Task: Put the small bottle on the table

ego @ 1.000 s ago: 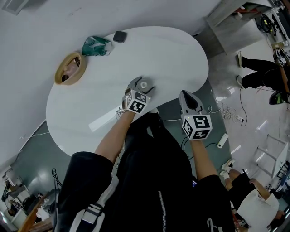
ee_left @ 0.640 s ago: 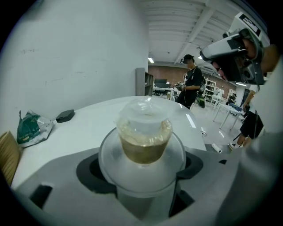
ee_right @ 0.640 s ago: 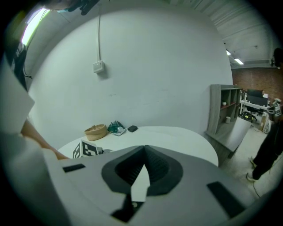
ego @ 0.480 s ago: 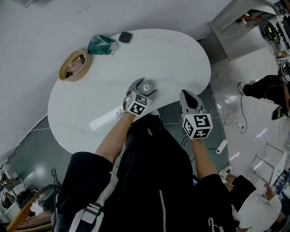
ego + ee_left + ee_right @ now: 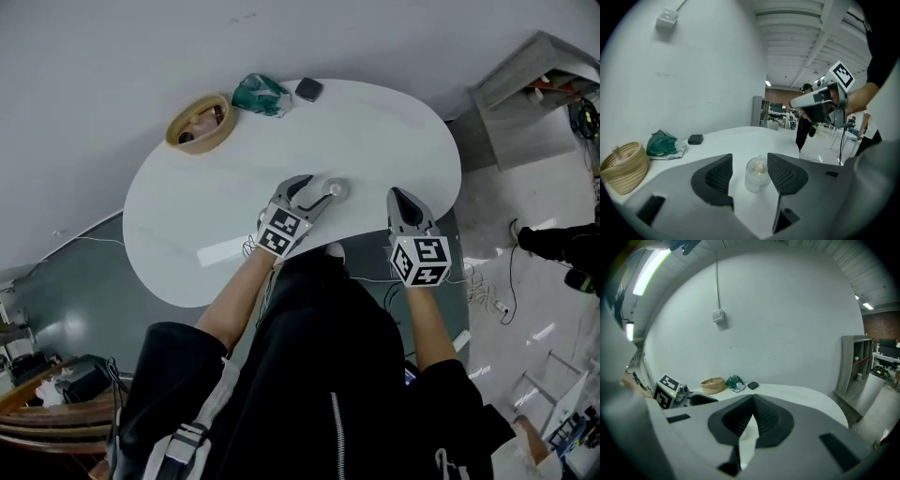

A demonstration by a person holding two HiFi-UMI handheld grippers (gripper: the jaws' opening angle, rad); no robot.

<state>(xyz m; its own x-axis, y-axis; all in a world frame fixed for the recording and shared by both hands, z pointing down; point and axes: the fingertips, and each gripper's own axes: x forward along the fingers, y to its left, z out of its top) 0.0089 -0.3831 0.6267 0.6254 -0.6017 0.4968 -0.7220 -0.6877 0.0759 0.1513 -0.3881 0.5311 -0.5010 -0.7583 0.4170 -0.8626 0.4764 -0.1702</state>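
Right claw jaws together, empty, by the counter's near edge. Left claw jaws apart, just been closing, pads clear of the small bottle standing upright on the counter between them. Far end: woven basket, green bag.

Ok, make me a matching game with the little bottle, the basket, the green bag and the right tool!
Things:
1. small bottle
2. basket
3. green bag
4. right tool

Match to:
A. shut, with nothing in it
B. see-through, standing on the white table
C. tan and woven, near the far edge
D. crumpled, lying between the basket and a black pad

Pairs: 1-B, 2-C, 3-D, 4-A
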